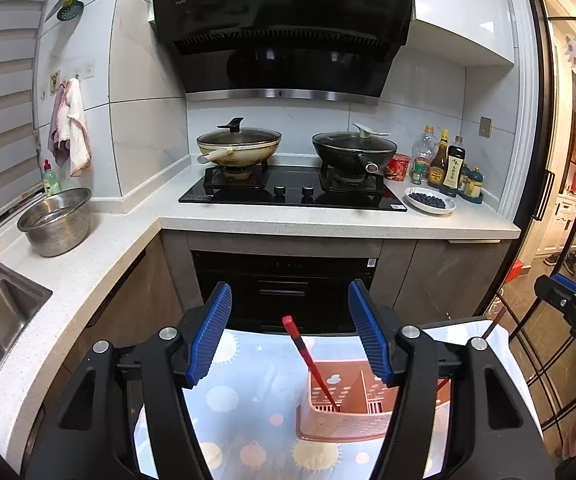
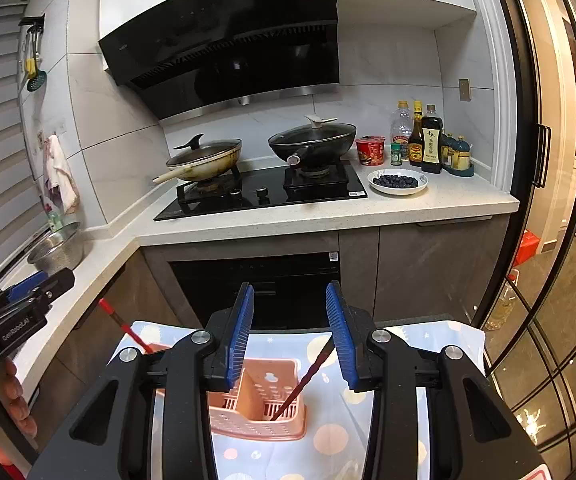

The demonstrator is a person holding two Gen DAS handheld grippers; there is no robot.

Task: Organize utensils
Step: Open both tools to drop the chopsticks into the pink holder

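Note:
A pink slotted utensil basket (image 1: pixel 344 426) (image 2: pixel 255 424) stands on a cloth printed with pastel circles (image 1: pixel 239 400) (image 2: pixel 328 440). My left gripper (image 1: pixel 290 284) is open above it; a red chopstick (image 1: pixel 312 364) leans in the basket's left compartment between the blue pads, touching neither. My right gripper (image 2: pixel 290 286) is open too. A second, darker red chopstick (image 2: pixel 304 380) stands in the right compartment, its top close beside the right pad, not pinched. The right wrist view shows the left gripper (image 2: pixel 19 304) and its chopstick (image 2: pixel 125 326) at the left edge.
An L-shaped counter runs behind with a gas hob (image 1: pixel 292 194), two lidded pans, a plate of blueberries (image 1: pixel 428 202) and sauce bottles. A steel colander (image 1: pixel 57 220) and a sink (image 1: pixel 3 312) are at left. A glass door (image 2: pixel 548 320) is at right.

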